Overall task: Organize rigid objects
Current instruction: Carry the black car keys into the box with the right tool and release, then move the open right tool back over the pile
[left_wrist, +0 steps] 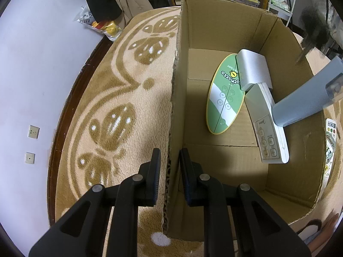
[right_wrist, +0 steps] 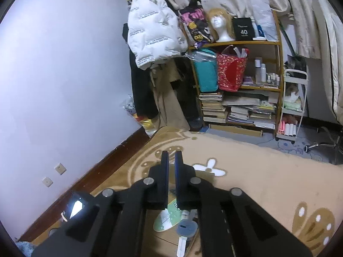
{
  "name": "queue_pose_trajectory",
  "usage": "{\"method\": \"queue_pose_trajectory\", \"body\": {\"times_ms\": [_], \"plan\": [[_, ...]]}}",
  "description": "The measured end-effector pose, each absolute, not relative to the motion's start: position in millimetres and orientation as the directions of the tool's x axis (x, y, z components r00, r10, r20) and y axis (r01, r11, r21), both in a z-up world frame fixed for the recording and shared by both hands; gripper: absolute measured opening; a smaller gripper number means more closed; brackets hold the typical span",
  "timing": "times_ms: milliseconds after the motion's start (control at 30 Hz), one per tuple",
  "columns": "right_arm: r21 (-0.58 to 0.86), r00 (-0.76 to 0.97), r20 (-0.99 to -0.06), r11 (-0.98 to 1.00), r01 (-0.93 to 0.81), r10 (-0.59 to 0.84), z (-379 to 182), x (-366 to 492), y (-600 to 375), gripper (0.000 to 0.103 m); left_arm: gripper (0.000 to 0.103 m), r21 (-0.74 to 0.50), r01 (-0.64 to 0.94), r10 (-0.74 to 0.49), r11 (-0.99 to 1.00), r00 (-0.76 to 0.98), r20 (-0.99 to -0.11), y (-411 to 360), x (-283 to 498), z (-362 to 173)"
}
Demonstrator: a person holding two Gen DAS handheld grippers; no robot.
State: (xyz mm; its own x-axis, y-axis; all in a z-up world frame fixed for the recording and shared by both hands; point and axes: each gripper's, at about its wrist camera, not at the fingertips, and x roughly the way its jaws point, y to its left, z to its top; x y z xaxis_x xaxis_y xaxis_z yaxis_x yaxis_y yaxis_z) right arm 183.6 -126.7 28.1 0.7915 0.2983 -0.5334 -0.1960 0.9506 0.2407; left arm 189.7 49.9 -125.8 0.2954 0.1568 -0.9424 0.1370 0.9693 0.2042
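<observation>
The left gripper (left_wrist: pixel 169 167), low in the left view, points steeply down, its fingers pinching the near wall of the box (left_wrist: pixel 174 98), one pad outside over the rug (left_wrist: pixel 103 98), the other inside. The right gripper (right_wrist: pixel 171 171) points more shallowly toward the room, high above the box; its jaws are drawn almost together with nothing between them. Inside the box, on its floor at centre right of the left view, a green oval remote (left_wrist: pixel 225 96) lies flat; a silver block (left_wrist: pixel 253 70) rests on its upper end, and a white remote (left_wrist: pixel 268 124) leans beside them. A grey-blue object (left_wrist: pixel 306 100) slants in from the right edge over the white remote; its far end is cut off by the frame and what it is stays unclear. Another remote (left_wrist: pixel 330 145) lies on the rug beyond the box's right wall, half hidden. In the right view the box contents show only through the gaps under the fingers, bottom centre. A dark blurred shape fills the left view's upper right.
</observation>
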Motion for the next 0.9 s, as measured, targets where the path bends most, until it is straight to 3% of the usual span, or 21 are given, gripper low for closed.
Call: {"method": "queue_pose_trajectory", "body": {"times_ms": [133,533,600,633,733,833,900], "plan": [[0.197,0.760,-0.586,0.959,-0.202,0.281,12.6,188.0,-116.7,0.006,0.018,0.203,0.136,0.156,0.970,0.293,-0.943,49.8,189.6,-125.4],[0.271,0.715,-0.649,0.957,-0.101,0.259,-26.7,186.0,-154.5,0.009,0.018,0.198,0.137,0.151,0.971,0.292,-0.944,50.2,189.7,-125.0],[0.278,0.725,-0.639,0.956,-0.091,0.255,-25.3,184.8,-159.7,0.014,0.018,0.197,0.137,0.151,0.971,0.293,-0.944,49.9,189.2,-125.0],[0.268,0.735,-0.632,0.959,-0.088,0.244,-24.3,182.5,-162.7,0.021,0.018,0.199,0.139,0.151,0.970,0.293,-0.944,49.9,189.7,-125.2],[0.237,0.755,-0.624,0.969,-0.065,0.203,-23.1,176.6,-169.9,0.052,0.018,0.198,0.138,0.151,0.970,0.293,-0.944,50.3,189.8,-124.8],[0.243,0.747,-0.639,0.970,-0.032,0.185,-27.5,173.4,-179.8,0.055,0.018,0.200,0.140,0.153,0.970,0.293,-0.944,50.6,190.2,-125.2],[0.234,0.739,-0.655,0.972,0.004,0.155,-34.1,172.7,-186.3,0.064,0.018,0.199,0.139,0.152,0.970,0.293,-0.944,50.8,190.1,-125.2]]}}
